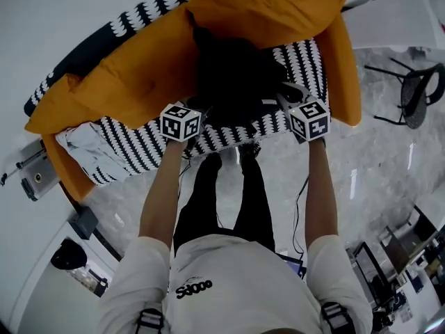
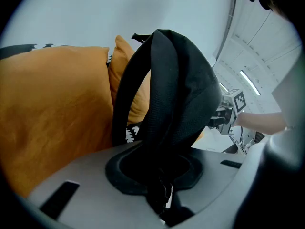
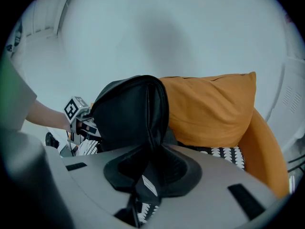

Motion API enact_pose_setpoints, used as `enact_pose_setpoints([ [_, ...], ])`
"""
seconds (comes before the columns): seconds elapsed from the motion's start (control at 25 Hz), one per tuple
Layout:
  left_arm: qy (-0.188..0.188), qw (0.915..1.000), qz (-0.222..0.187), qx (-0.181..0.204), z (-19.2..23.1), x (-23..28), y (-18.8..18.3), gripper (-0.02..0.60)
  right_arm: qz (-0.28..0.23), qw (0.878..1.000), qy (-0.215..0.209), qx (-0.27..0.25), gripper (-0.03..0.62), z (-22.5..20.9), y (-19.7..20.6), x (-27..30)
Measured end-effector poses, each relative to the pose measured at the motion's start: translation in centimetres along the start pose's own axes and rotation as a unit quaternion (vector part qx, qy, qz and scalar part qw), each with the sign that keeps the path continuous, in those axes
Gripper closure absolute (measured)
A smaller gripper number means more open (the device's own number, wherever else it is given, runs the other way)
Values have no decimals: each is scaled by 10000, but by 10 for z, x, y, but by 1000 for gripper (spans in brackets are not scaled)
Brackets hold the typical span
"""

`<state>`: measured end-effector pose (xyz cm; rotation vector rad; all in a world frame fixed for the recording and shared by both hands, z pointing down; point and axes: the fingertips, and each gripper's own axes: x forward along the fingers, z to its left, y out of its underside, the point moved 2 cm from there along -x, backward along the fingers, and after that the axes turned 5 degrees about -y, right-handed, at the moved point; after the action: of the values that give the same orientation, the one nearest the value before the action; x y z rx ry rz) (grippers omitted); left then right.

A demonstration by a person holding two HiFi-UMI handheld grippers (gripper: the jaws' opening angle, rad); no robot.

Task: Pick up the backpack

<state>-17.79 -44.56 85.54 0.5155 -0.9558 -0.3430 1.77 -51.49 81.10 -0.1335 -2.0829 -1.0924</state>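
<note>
The person's shirt (image 1: 229,284) is nearest, with both arms stretched forward to the sofa (image 1: 345,68). The left tool (image 2: 159,199) is narrow, clamped on a fold of the black backpack (image 1: 233,75); the right tool (image 3: 143,190) is narrow too, pinching the backpack's other side. The backpack stands mid-seat on the sofa, in front of its orange cushion (image 1: 268,9). Both grips look made; the lift seems left, and whether the bottom has cleared the sofa I cannot tell
</note>
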Motion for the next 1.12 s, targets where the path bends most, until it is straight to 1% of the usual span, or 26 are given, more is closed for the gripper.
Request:
enact_pose_setpoints([
  [0.28,-23,9997,-89,207,-36,-40,1,502,-307,9988,76,367,497,41,10,-50],
  [0.52,-53,9989,-234,407,-65,-76,-14,502,-504,9981,207,273,499,68,-6,-92],
  [0.68,-137,9970,-545,538,-91,-106,-30,502,-647,9972,310,232,499,89,-24,-128],
  [0.76,-157,9950,-728,667,-109,-123,-42,502,-786,9961,348,211,499,99,-35,-151],
  [0.92,-150,9899,-1012,979,-147,-157,-65,503,-950,9944,466,66,499,118,-56,-199],
  [1.0,-176,9872,-1170,1073,-162,-173,-79,503,-980,9938,530,-47,499,126,-70,-219],
  [1.12,-249,9820,-1438,1203,-183,-193,-105,503,-1138,9910,696,-83,499,132,-93,-247],
])
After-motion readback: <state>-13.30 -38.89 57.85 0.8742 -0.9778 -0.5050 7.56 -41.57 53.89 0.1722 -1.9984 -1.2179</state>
